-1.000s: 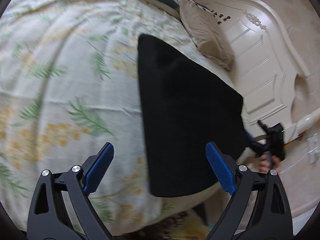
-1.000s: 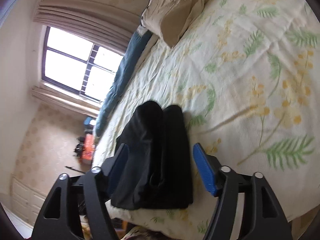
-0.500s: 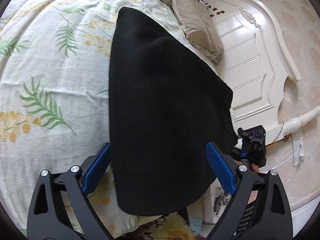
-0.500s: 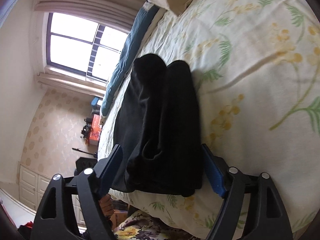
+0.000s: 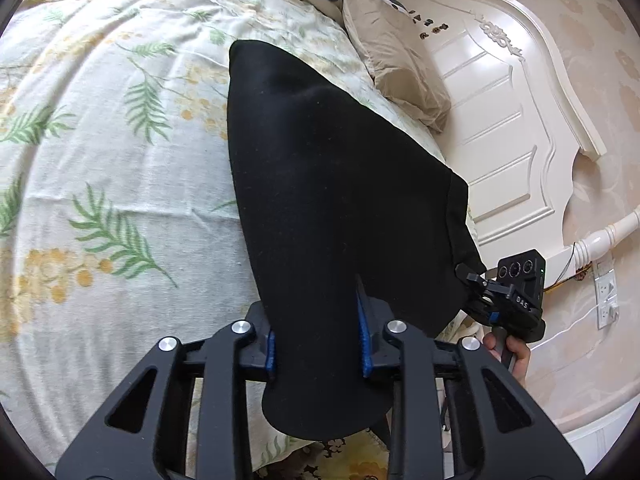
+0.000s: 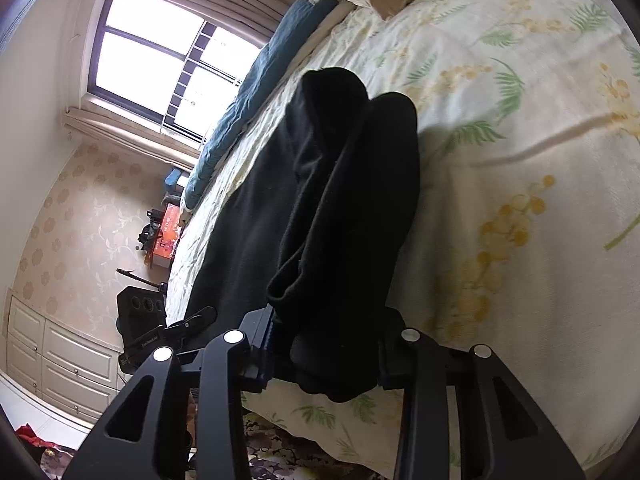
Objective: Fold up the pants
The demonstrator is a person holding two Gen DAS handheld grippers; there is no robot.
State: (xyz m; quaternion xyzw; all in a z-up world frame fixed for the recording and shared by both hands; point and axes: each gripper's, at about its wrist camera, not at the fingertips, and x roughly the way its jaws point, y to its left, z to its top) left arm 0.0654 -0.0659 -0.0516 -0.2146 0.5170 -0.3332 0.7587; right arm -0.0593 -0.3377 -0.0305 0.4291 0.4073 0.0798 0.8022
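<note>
Black pants [image 5: 320, 180] lie lengthwise on the floral bed sheet [image 5: 100, 160], their near end hanging over the bed's edge. My left gripper [image 5: 316, 320] has that near edge between its blue pads, the jaws closing and pinching the cloth. In the right wrist view the pants [image 6: 340, 200] show as two stacked folds. My right gripper [image 6: 328, 340] is closing on their bunched near end; its right pad is hidden by cloth. The right gripper [image 5: 472, 280] also appears at the pants' right corner, held by a hand [image 5: 516, 354].
A white headboard [image 5: 500, 120] and a beige pillow [image 5: 396, 64] stand at the right of the bed. A blue blanket [image 6: 256, 92] lies along the far side under a window [image 6: 160, 52]. White cabinets [image 6: 52, 360] and an orange box [image 6: 166, 236] sit beyond the bed.
Both grippers came forward onto the pants' near edge. Their jaws went from wide open around the cloth to closed on it.
</note>
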